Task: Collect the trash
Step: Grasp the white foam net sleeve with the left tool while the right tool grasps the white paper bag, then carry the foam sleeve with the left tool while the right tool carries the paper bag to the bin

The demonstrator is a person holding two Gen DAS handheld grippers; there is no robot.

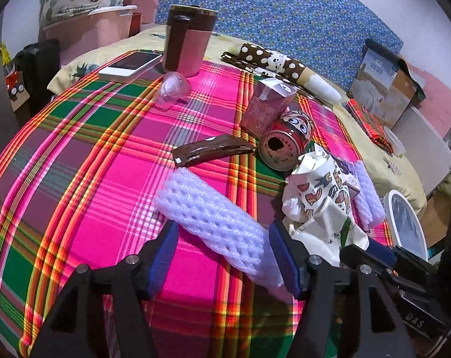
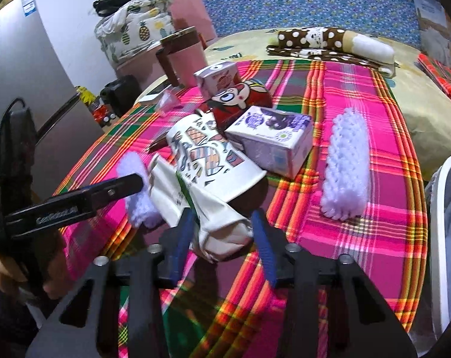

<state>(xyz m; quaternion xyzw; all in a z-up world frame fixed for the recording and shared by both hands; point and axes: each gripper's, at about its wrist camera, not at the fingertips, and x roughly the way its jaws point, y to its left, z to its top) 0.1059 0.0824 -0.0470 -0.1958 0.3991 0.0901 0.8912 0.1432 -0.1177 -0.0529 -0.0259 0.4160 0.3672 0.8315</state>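
Two tongs are working: your left tongs [image 1: 222, 256] are straddling the soft foam net [image 1: 213, 223], unclamped; your right tongs [image 2: 222, 244] are bracketing the crushable paper bag [image 2: 222, 229], contact unclear.

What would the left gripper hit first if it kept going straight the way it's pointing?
Most likely the white foam net sleeve, which already lies between the open left gripper fingers. Beyond it lies only the plaid cloth, though depth is hard to judge.

A wide stretch of bare plaid cloth [image 1: 76, 179] lies open on the left. The middle is crowded: a brown wrapper [image 1: 212, 150], a red can [image 1: 285, 143] on its side, a pink carton [image 1: 267, 107] and a crumpled paper cup [image 1: 318, 191] sit close together. A tall mug [image 1: 186, 41] and phone [image 1: 130, 65] block the far edge.
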